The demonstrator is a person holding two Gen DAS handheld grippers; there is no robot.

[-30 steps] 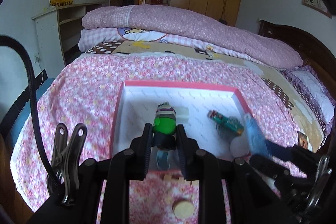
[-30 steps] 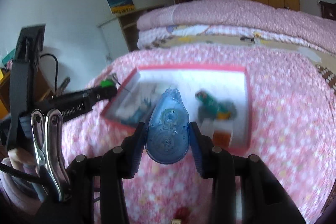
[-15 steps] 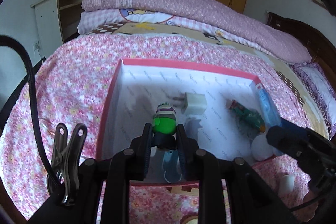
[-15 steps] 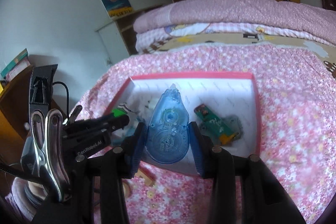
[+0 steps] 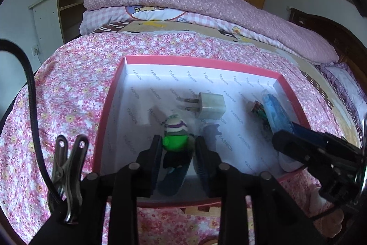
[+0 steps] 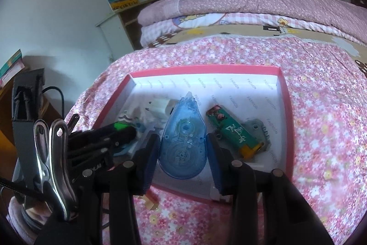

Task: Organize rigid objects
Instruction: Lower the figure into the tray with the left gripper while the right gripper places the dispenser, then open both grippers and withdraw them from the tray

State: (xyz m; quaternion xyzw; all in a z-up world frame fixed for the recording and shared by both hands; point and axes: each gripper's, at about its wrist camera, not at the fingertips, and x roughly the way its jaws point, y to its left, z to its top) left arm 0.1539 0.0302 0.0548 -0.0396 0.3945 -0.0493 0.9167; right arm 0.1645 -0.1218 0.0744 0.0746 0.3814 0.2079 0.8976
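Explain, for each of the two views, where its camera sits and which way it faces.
Left wrist: behind the left gripper, looking down into the box; its opening fingers flank a green toy.
Right wrist: behind the right gripper, facing the same box; its fingers clamp a blue tape roller.
Shared: box, white plug, each other's gripper.

Your left gripper (image 5: 176, 148) points down and its jaws are opening, with a small green toy (image 5: 175, 141) between them. Your right gripper (image 6: 183, 148) points down too, and its jaws squeeze a blue tape roller (image 6: 183, 141) from both sides. The two grippers sit close together, side by side.
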